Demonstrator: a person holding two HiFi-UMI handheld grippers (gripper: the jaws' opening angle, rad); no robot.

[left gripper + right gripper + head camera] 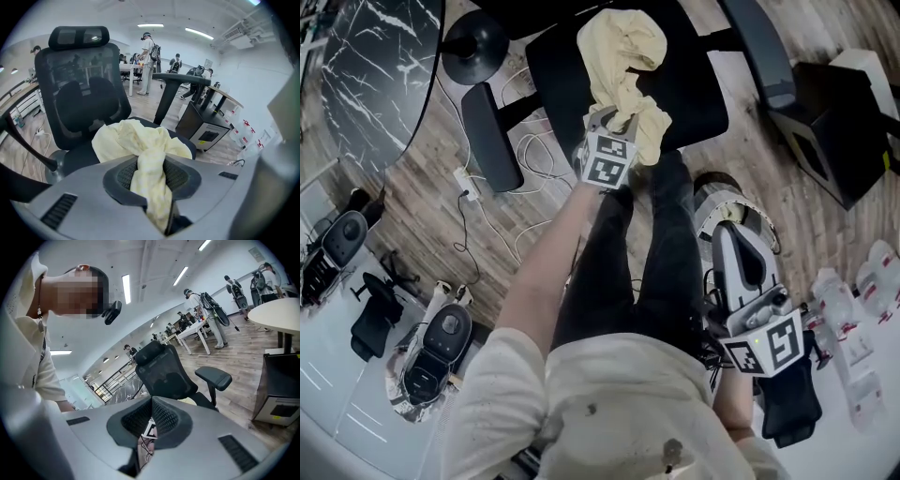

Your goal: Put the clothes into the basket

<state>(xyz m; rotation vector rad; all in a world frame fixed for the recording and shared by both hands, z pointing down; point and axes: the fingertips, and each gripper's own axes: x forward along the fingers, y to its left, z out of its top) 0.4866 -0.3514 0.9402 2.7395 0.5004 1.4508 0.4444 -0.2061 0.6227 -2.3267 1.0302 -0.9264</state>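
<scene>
The step in hand looks like the pick-up: the left hand-held gripper is pinching a twisted fold of the pale yellow garment, and the strand runs from its jaws to the rest of the cloth, which lies bunched on the seat of a black office chair, from the middle of the seat to its front edge. The right hand-held gripper is held low at the person's right side, its jaws pressed together with nothing between them. No basket can be made out in any view, so the task seems to be at its first stage. The next move probably calls for raising the garment until its trailing end is free of the seat and the armrest, then finding the basket and carrying the cloth over it before the pinch is let go. The loose folds may drag or snag on the chair. The room is an open office with a wooden floor, cables and a power strip lying on it beside the chair, a dark marbled surface at the left, a white surface carrying spare devices, and people standing among desks in the distance.
</scene>
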